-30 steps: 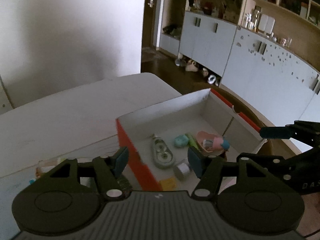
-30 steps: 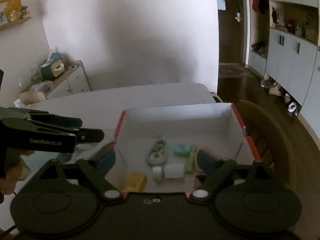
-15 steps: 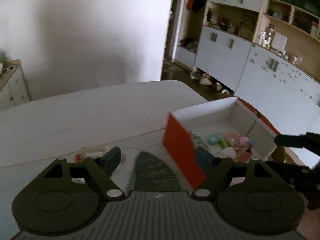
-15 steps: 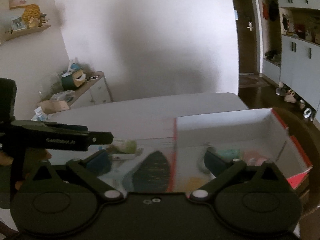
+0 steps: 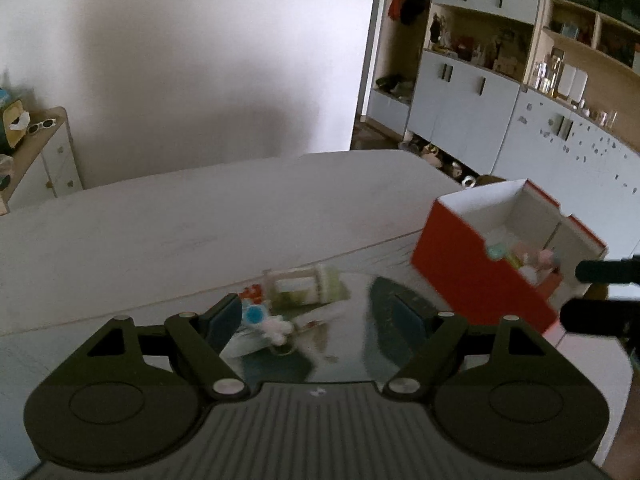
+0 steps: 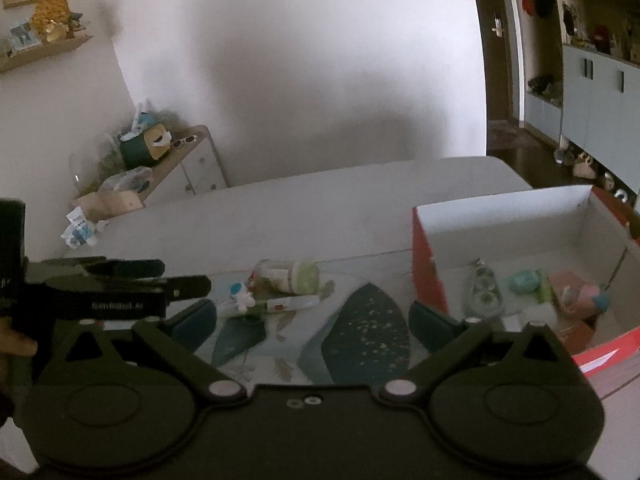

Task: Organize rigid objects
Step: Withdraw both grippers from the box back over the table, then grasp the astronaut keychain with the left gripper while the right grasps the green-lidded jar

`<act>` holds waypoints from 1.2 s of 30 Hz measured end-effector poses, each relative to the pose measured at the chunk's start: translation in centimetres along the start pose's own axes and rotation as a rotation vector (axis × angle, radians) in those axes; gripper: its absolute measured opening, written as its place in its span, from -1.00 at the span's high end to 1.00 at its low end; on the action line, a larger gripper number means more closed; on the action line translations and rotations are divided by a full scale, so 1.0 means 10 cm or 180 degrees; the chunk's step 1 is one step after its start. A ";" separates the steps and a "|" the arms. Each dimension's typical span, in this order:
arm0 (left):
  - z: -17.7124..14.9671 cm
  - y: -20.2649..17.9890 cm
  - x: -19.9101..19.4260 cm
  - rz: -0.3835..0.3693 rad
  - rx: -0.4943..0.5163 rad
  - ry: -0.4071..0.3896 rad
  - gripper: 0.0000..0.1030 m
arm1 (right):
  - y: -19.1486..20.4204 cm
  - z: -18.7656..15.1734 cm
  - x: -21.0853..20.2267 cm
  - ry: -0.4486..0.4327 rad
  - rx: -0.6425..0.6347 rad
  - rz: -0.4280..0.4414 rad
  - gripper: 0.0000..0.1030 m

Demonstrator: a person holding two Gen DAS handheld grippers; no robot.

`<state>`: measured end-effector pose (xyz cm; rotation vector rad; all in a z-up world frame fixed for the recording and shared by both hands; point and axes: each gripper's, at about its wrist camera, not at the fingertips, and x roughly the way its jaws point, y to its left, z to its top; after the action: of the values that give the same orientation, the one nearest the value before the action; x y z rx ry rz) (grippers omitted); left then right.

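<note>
A small heap of loose items is lying on the bench, on a patterned mat; a pale bottle with a green cap is lying on its side at the back of it, with a small white and blue toy and a tube just in front. The red box is standing well to the right, already holding several things. A second ago both cameras were looking down into that box; now both are facing the heap, so the box work seems done for the moment and the next pick is probably coming from here. The left hand-held gripper has been opening, and its jaws are standing spread and empty above the toy. The right hand-held gripper has also been widening, and is fully spread with nothing between its fingers; it is hanging over the mat between heap and box.
</note>
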<state>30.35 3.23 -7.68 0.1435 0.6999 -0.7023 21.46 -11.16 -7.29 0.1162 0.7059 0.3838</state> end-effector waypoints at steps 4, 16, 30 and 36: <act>-0.11 0.16 0.11 0.0025 0.0073 -0.0007 -0.59 | 0.12 0.05 0.19 0.0077 -0.0145 0.0023 -0.99; -0.27 0.34 0.54 0.0094 0.0295 0.0063 -0.58 | 0.25 0.16 0.84 0.0344 -0.0405 -0.0100 -0.96; -0.33 0.34 0.95 0.0045 0.0554 0.0093 -0.58 | 0.42 0.33 1.62 0.0578 -0.0391 -0.0140 -0.91; -0.38 0.35 1.04 0.0037 0.0599 0.0081 -0.58 | 0.46 0.35 1.92 0.0742 -0.0274 -0.0286 -0.87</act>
<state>36.22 1.57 -17.58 0.3291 0.6562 -0.7560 35.69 0.48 -15.30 -0.0428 0.9200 0.3442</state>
